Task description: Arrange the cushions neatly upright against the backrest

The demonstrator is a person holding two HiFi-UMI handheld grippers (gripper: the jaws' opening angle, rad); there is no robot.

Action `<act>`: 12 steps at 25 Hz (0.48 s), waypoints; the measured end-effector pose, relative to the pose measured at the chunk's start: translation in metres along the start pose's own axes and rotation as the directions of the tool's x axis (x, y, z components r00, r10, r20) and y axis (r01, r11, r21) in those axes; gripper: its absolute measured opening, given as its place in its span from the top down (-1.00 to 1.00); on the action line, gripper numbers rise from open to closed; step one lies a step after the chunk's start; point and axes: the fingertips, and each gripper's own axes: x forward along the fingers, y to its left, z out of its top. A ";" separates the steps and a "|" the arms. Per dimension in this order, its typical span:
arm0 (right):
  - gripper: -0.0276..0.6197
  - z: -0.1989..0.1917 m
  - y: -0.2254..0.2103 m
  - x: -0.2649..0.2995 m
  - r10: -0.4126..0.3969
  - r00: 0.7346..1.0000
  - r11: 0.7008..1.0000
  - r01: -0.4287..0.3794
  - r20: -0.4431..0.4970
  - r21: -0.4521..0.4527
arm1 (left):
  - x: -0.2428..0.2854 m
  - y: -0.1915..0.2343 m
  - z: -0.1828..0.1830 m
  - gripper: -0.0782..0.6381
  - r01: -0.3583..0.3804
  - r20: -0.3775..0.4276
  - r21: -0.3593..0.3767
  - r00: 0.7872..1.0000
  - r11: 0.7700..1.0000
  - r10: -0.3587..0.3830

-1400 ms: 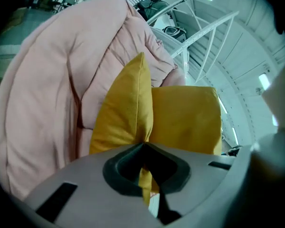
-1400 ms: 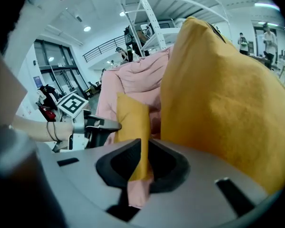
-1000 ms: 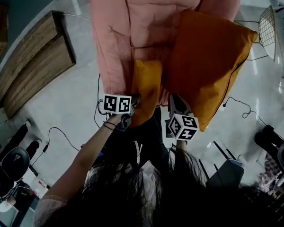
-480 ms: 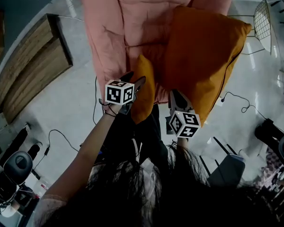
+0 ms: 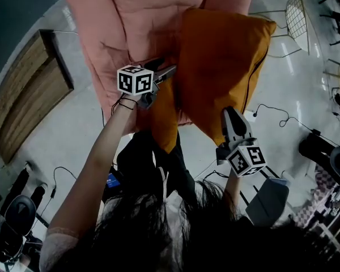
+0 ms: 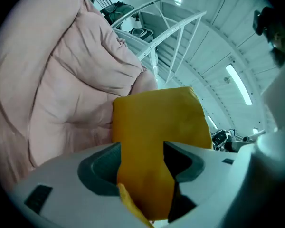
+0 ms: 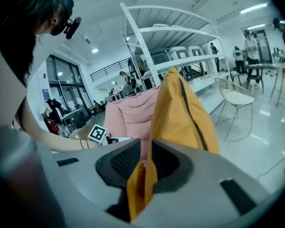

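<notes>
A pink padded sofa (image 5: 130, 16) fills the top of the head view. A large orange cushion (image 5: 221, 67) leans on its seat, and my right gripper (image 5: 230, 117) is shut on the cushion's lower corner; that pinched corner (image 7: 141, 175) shows between the jaws in the right gripper view. A small orange cushion (image 5: 165, 115) stands at the sofa's front edge. My left gripper (image 5: 161, 84) is at its top, jaws just opened wide, and the cushion (image 6: 156, 122) stands between them without being pinched.
A wooden platform (image 5: 22, 106) lies on the floor at the left. A white wire chair (image 5: 303, 10) stands at the upper right, with cables (image 5: 272, 115) on the shiny floor beside it. Metal shelving (image 7: 180, 46) rises behind the sofa. Dark equipment (image 5: 11, 208) sits at the lower left.
The left gripper let go of the small cushion's lower corner, opened and moved up to its top. The right gripper rose with the large cushion, which now lies further onto the sofa.
</notes>
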 end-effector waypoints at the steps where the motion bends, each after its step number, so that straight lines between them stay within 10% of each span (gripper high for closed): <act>1: 0.72 0.010 -0.012 -0.004 -0.028 1.000 0.999 0.028 0.009 -0.018 | 0.010 0.004 0.003 0.01 0.006 0.006 -0.011 1.000 1.000 -0.006; 3: 0.68 0.023 -0.034 -0.006 -0.069 0.998 0.997 0.070 0.013 -0.044 | 0.031 0.015 0.004 -0.10 0.007 0.001 -0.046 1.000 0.999 -0.007; 5: 0.12 0.026 -0.049 -0.001 -0.066 0.998 0.996 0.065 -0.019 -0.060 | 0.051 0.027 0.000 -0.17 0.001 -0.025 -0.090 1.000 0.996 -0.003; 12: 0.08 0.013 -0.076 0.046 -0.133 0.974 0.982 0.105 -0.186 -0.155 | 0.105 0.018 -0.019 -0.22 0.141 -0.052 -0.281 0.986 0.949 -0.161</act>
